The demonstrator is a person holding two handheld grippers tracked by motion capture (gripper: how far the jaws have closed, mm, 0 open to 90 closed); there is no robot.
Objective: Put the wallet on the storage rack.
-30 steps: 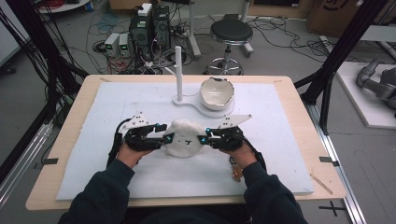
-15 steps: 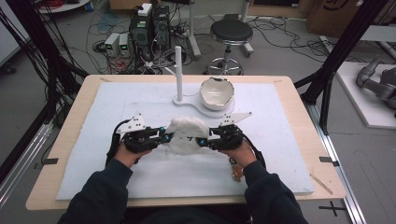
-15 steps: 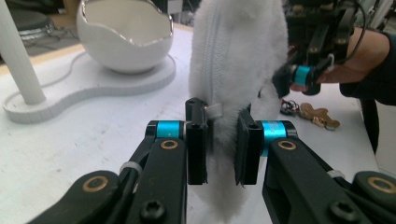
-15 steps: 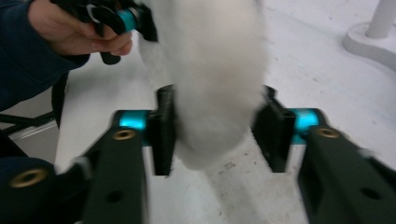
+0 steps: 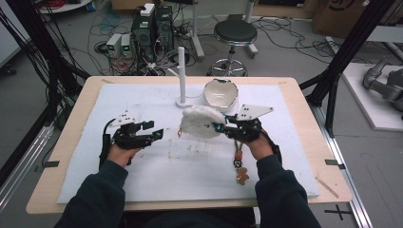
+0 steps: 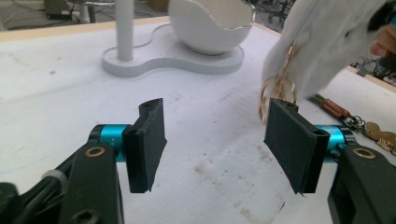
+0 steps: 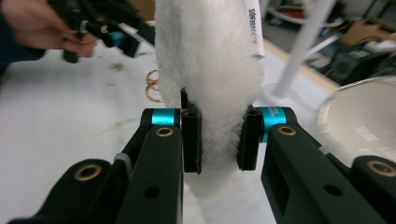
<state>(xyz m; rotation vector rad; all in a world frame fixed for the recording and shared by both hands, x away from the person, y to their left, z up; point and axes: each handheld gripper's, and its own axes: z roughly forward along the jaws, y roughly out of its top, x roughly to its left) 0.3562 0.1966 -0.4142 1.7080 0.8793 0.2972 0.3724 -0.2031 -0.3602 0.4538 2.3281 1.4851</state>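
One gripper has it — the right gripper [image 7: 219, 140] is clamped on the white plush [image 5: 202, 122], held off the worktop [image 5: 157, 166], while the left gripper [image 5: 151, 134], jaws just opened and empty, stands well apart beside its gold ring [image 6: 275, 91] end.

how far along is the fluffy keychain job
Done: the right hand-held gripper is shut on the white plush keychain, lifted off the mat. In hand: the left hand-held gripper has just opened, nothing between its jaws. Left: the gold ring is not yet on the white stand.
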